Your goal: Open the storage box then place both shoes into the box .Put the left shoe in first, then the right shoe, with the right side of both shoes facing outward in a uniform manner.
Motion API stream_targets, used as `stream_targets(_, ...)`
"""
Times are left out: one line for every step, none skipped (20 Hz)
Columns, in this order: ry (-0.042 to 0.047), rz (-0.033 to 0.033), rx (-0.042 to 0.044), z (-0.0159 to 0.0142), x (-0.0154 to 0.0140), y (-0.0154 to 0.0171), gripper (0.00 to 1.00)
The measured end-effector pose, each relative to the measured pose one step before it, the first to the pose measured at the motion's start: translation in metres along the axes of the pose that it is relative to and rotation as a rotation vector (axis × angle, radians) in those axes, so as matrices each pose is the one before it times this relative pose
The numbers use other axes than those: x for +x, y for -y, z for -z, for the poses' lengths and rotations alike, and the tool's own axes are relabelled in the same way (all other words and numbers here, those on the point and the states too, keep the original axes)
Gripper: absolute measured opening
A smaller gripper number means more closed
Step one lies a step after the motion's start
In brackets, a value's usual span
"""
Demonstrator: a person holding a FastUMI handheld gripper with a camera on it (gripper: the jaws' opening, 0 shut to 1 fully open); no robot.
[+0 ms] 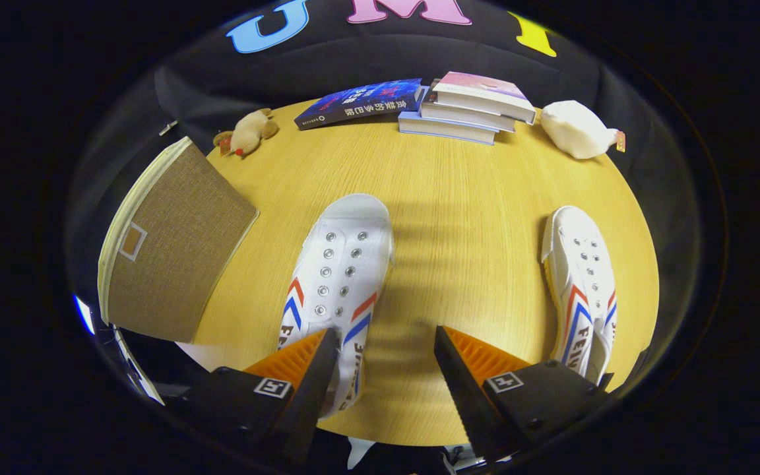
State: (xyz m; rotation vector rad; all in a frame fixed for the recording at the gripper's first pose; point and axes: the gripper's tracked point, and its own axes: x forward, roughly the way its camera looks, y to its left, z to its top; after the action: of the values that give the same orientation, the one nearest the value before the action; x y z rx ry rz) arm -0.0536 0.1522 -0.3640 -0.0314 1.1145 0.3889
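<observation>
Two white canvas shoes with red and blue chevrons lie on the wooden table [459,198], toes pointing away. One shoe [340,277] lies just ahead of my left finger, which covers part of its heel end. The other shoe [581,277] lies off to the right, beyond my right finger. The brown fabric storage box [175,257] with a cream rim stands at the table's left edge, its lid shut. My gripper [386,349] hovers above the table's near edge, open, with bare wood between its fingers.
At the table's far side lie a blue book [360,102], a stack of books [472,109], a small tan plush toy [248,132] on the left and a white plush toy [574,128] on the right. Bare wood stretches between the shoes.
</observation>
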Motion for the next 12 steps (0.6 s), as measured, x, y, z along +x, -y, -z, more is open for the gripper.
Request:
stream_targets(-0.01528,0.00068,0.01650,0.00162,0.00513,-0.00371,0.77)
stream_targets(-0.00674,-0.00263,0.01188,-0.00003,0.00566,-0.00361,0.73)
stream_targets(-0.00744,-0.01613,0.02598,-0.00023,-0.00014,-0.00574,0.64)
stream_targets(-0.00130,-0.00076,0.01704,-0.00023,-0.00072,-0.00294,0.55)
stream_targets(-0.00147,-0.01099,0.00445,0.00088,0.00024,-0.00217,0.47)
stream_targets(0.00759,-0.01000,0.01459,0.00113,-0.00051,-0.00261,0.42)
stream_targets(0.00727,0.00252,0.01760,-0.00068,-0.00291,0.00001,0.25)
stream_targets(0.00057,0.00506,0.02110,-0.00051,0.00319,0.00110,0.24)
stream_targets(0.00260,0.00309,0.03645,0.00024,-0.00068,0.00112,0.17)
stream_targets(0.00286,0.00181,0.02614,-0.00394,0.00074,0.00007,0.14)
stream_targets(-0.00638,0.00034,0.02034,0.00329,-0.00114,-0.00037,0.08)
stream_targets(0.00532,0.00500,0.02260,-0.00117,-0.00196,0.00133,0.08)
